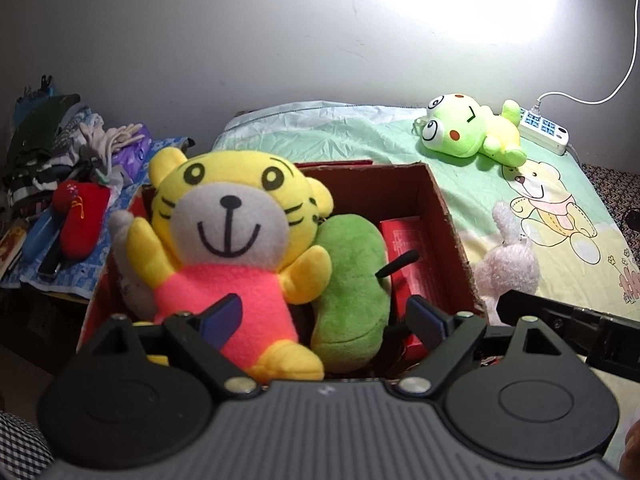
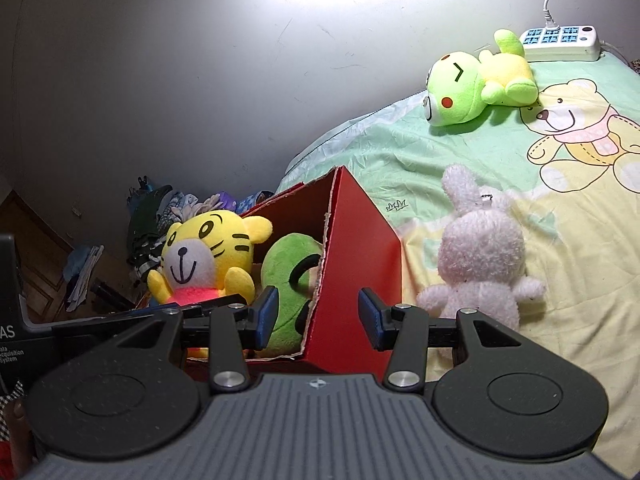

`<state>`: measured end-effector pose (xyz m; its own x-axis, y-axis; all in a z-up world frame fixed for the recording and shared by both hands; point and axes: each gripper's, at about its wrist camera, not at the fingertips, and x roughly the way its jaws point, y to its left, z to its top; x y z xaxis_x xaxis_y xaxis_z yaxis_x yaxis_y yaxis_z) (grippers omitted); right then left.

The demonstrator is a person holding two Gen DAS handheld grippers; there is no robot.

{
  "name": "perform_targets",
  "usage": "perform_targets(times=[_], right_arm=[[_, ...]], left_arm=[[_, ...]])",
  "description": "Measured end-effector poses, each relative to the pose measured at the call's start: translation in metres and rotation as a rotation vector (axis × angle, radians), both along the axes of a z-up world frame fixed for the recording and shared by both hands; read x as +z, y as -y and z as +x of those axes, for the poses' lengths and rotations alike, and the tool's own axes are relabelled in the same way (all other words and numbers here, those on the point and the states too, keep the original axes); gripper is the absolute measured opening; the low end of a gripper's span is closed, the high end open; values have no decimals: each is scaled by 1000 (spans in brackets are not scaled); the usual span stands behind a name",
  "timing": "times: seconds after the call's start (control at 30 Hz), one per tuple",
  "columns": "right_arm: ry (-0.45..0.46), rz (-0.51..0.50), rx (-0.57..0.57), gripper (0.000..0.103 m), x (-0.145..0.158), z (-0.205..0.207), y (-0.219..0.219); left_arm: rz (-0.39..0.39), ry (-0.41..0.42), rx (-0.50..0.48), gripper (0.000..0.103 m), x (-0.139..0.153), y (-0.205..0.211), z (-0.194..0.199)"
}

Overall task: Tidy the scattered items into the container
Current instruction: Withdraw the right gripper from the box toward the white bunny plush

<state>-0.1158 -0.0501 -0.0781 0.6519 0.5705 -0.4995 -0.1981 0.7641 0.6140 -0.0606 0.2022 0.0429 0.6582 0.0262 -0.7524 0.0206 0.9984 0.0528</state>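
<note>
Left gripper (image 1: 322,318): jaws wide apart, nothing clamped; hovers over the near edge of the container, the yellow tiger plush (image 1: 228,236) and the green plush (image 1: 352,296) showing between and behind its fingers with no pad pressing on either

Right gripper (image 2: 318,316): jaws parted to a middling gap, empty; the near corner of the box stands in the gap but is not pinched

Container: red cardboard box (image 2: 356,256), open-topped, set on the bed. Contents: tiger plush propped upright against the left side, green plush beside it, a red packet (image 1: 408,264) along the right wall

Items outstanding: pink rabbit plush (image 2: 480,256), lying on the sheet just beside the box's right wall, near the right gripper; green frog plush (image 2: 476,84), lying on its side well apart, toward the far end of the bed, next to a white power strip (image 2: 560,42)

Surroundings: cartoon-bear bedsheet (image 2: 580,208); heap of clothes (image 1: 72,148) beyond the box on the left

Step in hand, as judged: between placements, both grippers unloaded

Next move calls for: swinging the right gripper onto the rabbit, jaws opened wider to take its soft body, then lifting it over the wall into the free space above the packet
</note>
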Motion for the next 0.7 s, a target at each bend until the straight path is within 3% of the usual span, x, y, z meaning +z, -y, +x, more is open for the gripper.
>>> perform_targets(times=[0.43,0.7], right_arm=[[-45,-2,3,49,-10,1,36],[-84,-12,-29,49,-21,3,62]], left_arm=[[2,-7,20,88,-3,29,0],[26,92,-37,88,10,61,-11]])
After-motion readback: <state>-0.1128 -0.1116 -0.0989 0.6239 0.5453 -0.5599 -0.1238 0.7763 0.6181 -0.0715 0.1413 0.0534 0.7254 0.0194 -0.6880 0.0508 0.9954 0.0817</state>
